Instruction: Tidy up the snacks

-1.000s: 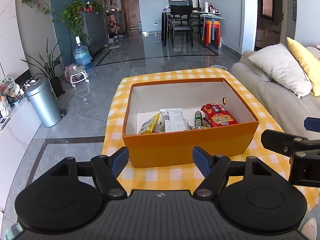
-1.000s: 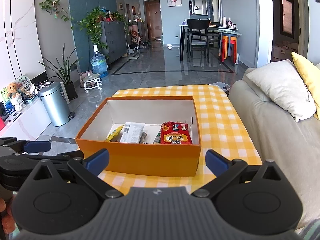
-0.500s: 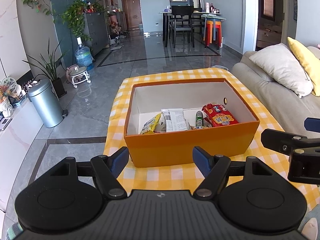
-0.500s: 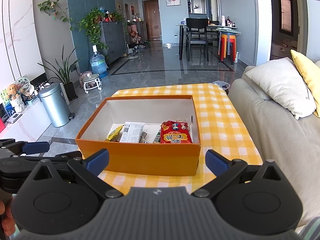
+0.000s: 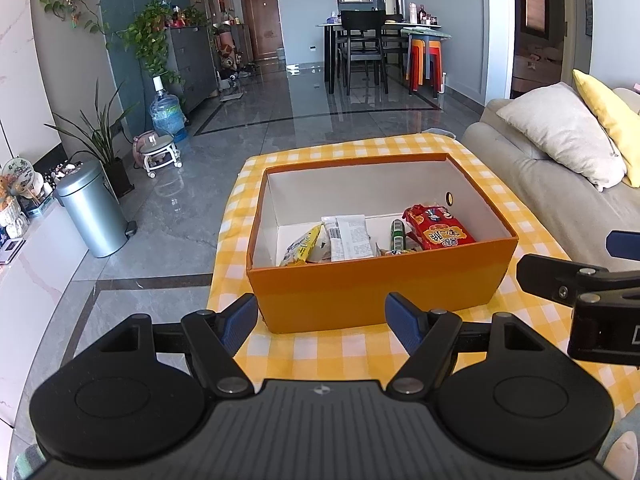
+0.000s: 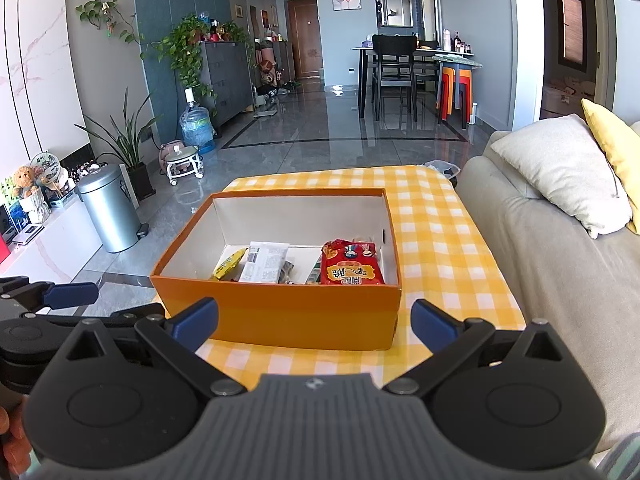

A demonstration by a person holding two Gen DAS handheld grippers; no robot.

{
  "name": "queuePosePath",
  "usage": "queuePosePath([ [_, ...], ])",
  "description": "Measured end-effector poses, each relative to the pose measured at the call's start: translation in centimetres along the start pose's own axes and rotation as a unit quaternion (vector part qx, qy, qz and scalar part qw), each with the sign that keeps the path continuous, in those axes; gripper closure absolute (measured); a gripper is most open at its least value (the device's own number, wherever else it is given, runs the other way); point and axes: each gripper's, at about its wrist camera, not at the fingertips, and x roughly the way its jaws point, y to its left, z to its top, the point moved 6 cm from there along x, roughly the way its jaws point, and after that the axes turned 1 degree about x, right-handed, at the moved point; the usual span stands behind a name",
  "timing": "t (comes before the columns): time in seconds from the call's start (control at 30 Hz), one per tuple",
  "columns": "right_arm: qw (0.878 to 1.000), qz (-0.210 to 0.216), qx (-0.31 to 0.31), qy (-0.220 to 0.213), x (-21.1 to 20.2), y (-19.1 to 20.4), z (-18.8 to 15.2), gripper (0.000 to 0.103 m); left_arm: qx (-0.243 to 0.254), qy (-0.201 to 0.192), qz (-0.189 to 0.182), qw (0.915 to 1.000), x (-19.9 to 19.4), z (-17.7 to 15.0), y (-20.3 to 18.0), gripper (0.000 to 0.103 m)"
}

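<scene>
An orange box (image 5: 372,288) (image 6: 288,316) stands on a yellow checked tablecloth (image 5: 320,348) (image 6: 440,240). Inside lie a red snack bag (image 5: 438,232) (image 6: 352,268), a white packet (image 5: 350,236) (image 6: 266,266), a yellow packet (image 5: 302,246) (image 6: 228,264) and a green tube (image 5: 397,234). My left gripper (image 5: 322,320) hangs open just in front of the box's near wall, nothing between its fingers. My right gripper (image 6: 314,320) is open too, held back from the box's near wall and empty. Each gripper shows at the edge of the other's view.
A grey sofa (image 6: 560,260) with a white cushion (image 6: 560,172) and a yellow cushion (image 6: 616,140) runs along the table's right side. A steel bin (image 5: 92,212) stands on the floor to the left. A dining table with chairs (image 5: 368,52) is far behind.
Both grippers have drawn back slightly from the box and stay open. The snacks in the box have not moved.
</scene>
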Motion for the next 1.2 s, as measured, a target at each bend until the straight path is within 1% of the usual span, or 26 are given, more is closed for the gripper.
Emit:
queuePosePath([
  [0.17,1.000,0.000,0.000,0.002,0.19,-0.04,-0.23,0.004,-0.003,-0.002,0.007,1.0000,0.10,0.01,-0.01,0.018],
  [0.6,1.000,0.001,0.002,0.008,0.52,-0.33,-0.71,0.004,0.016,-0.020,0.022,0.9995,-0.25,0.06,-0.47,0.018],
  [0.93,1.000,0.002,0.001,0.010,0.48,-0.28,-0.85,0.004,0.012,-0.015,0.020,0.9996,-0.46,-0.14,-0.50,0.018],
  [1.0,1.000,0.002,0.002,0.010,0.44,-0.24,-0.87,0.004,0.011,-0.014,0.021,0.9996,-0.41,-0.14,-0.42,0.015],
  [1.13,1.000,0.002,0.000,0.013,0.42,-0.14,-0.94,0.004,0.004,-0.016,0.019,0.9997,-0.38,-0.16,-0.27,0.015],
  [1.2,1.000,0.003,-0.001,0.015,0.53,-0.11,-0.85,0.004,0.001,-0.015,0.017,0.9997,-0.37,-0.14,-0.21,0.011],
])
